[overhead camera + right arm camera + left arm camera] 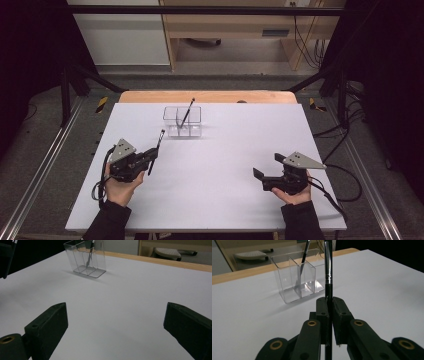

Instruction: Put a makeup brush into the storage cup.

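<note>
Left claw (151, 159) is clamped on a black brush (328, 270), gripping low on the handle; the shaft with its silver ferrule stands up past the claw tips. In the high view the brush (156, 151) sits at bench-left, well short of the holder (182, 121). Right claw (268, 172) is wide open, holds nothing, and hovers over bare bench (225, 190) at the right.

Holder: clear, with compartments, standing near the far edge of the bench. One brush already leans in it (188, 111), tilted to the right.

Likely step in hand: carry the held brush to the holder and drop it in.

Risks, as judged from here:
- The grip is low and narrow, on a round shaft. The brush may pivot between the pads during the carry, so the tip arrives off-line.
- The holder looks light and nothing steadies it. A brush end catching the rim or a divider could push or tip it.
- Clear walls make the edges hard to read; a misjudged approach could put the brush outside the rim.
- The leaning brush crosses the opening; contact may knock it out.
- Release too high: the brush may bounce out.
</note>
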Demonstrator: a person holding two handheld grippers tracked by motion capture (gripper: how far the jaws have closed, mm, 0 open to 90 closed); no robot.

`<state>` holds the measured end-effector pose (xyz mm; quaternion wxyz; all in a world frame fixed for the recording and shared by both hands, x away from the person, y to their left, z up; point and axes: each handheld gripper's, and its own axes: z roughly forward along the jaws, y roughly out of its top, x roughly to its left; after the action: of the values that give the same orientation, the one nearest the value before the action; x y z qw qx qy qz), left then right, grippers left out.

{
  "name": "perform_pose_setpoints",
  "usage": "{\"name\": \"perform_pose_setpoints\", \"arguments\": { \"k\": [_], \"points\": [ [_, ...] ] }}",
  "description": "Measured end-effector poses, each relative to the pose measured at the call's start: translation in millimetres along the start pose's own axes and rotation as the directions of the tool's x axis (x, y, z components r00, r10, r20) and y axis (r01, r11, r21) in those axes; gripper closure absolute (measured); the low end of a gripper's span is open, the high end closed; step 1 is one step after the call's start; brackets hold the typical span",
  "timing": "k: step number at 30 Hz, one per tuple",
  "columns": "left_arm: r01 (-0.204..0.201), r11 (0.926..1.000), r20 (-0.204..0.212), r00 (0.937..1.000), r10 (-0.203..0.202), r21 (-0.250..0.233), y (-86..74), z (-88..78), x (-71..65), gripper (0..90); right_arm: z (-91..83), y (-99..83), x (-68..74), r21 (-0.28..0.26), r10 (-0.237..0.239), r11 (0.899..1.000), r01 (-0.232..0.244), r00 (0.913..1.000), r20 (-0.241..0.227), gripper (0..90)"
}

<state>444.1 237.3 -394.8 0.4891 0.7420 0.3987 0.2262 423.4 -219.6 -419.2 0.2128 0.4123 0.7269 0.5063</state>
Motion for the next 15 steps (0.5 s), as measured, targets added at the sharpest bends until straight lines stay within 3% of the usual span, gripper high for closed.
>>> {"name": "perform_pose_setpoints", "arguments": {
  "k": [5,15],
  "points": [
    [0.018,0.999,0.005,0.9998,-0.018,-0.042,4.7,-4.7,-0.5,83.7,1.1,-0.3,1.3,0.003,-0.006,1.0,0.006,1.0,0.006,5.8],
    [0.004,0.9946,-0.009,0.9999,-0.005,-0.104,17.6,-7.9,-2.8,83.7,0.5,0.1,1.0,-0.004,-0.008,1.0,0.008,0.9999,0.01,5.6]
  ]
}}
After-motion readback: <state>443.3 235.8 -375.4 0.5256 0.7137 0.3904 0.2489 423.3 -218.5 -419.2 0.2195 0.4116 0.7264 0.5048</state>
